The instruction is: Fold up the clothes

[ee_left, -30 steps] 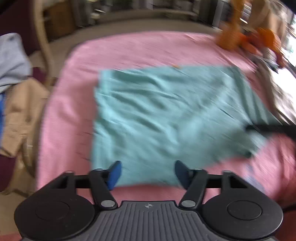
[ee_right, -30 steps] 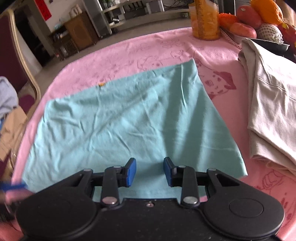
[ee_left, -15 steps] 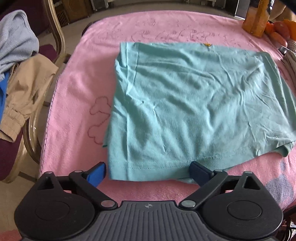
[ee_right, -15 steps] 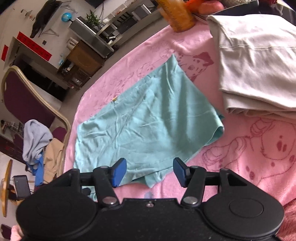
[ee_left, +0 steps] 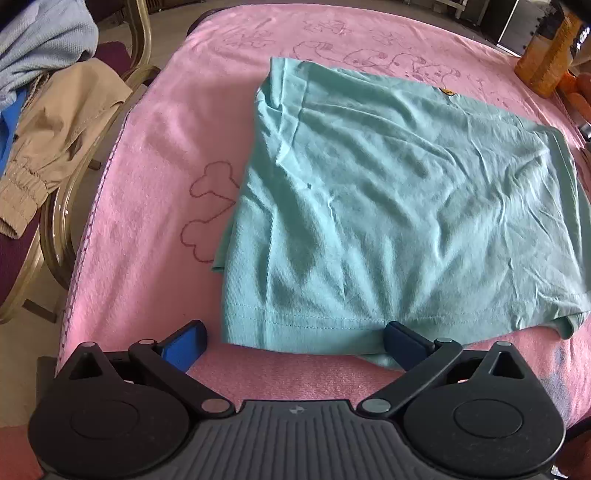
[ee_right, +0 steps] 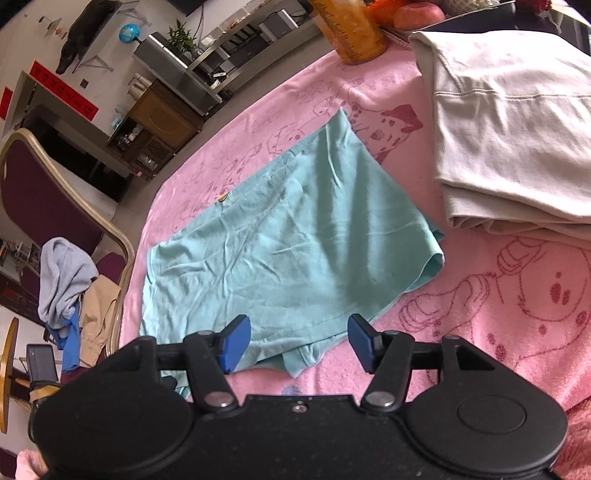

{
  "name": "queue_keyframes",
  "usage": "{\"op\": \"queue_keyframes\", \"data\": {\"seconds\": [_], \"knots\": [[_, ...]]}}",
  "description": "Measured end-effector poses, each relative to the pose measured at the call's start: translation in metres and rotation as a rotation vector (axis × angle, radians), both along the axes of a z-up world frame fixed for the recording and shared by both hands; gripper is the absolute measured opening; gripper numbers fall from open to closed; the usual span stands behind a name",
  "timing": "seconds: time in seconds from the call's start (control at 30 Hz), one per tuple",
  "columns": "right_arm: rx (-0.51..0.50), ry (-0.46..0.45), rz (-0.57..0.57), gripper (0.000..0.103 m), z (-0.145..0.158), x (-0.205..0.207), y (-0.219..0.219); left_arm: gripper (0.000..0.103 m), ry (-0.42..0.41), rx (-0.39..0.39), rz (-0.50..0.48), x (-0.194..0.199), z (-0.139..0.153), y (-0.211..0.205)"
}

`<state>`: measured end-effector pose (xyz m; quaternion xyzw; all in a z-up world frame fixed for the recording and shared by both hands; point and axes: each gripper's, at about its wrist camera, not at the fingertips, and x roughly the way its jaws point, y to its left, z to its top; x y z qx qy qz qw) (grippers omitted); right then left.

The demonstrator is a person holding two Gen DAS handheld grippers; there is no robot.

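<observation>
Both grippers have backed off the teal t-shirt (ee_left: 388,206) since a second ago. Left gripper (ee_left: 295,341) wide open at its near hem, right gripper (ee_right: 299,341) open, empty. Shirt lies folded flat just ahead on pink blanket (ee_left: 162,155), probably released to settle; beige folded garment (ee_right: 517,122) to right.

The folded shirt (ee_left: 388,206) lies flat on the blanket (ee_left: 166,155) just ahead of the left gripper (ee_left: 295,341), its near hem between the 2 spread fingers. Left of it, off the table, clothes (ee_left: 55,122) drape over a chair (ee_left: 142,55). Ahead of the right gripper (ee_right: 299,341), a folded garment (ee_right: 517,129) rests right of the shirt, with a jar (ee_right: 351,29), possibly beside fruit, behind it.
</observation>
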<state>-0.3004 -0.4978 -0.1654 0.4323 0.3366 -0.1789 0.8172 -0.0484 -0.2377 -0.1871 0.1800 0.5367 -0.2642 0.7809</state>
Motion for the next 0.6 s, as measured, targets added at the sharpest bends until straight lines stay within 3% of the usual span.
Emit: {"op": "queue_keyframes", "data": {"seconds": [0.43, 0.6], "knots": [[0.003, 0.022, -0.017, 0.06, -0.0039, 0.0002, -0.0008, 0.103, 0.031, 0.015, -0.031, 0.0068, -0.0004, -0.0017], [-0.003, 0.02, -0.033, 0.06, -0.0036, -0.002, -0.0019, 0.103, 0.0, 0.021, -0.042, 0.0021, 0.0015, -0.0033]]}}
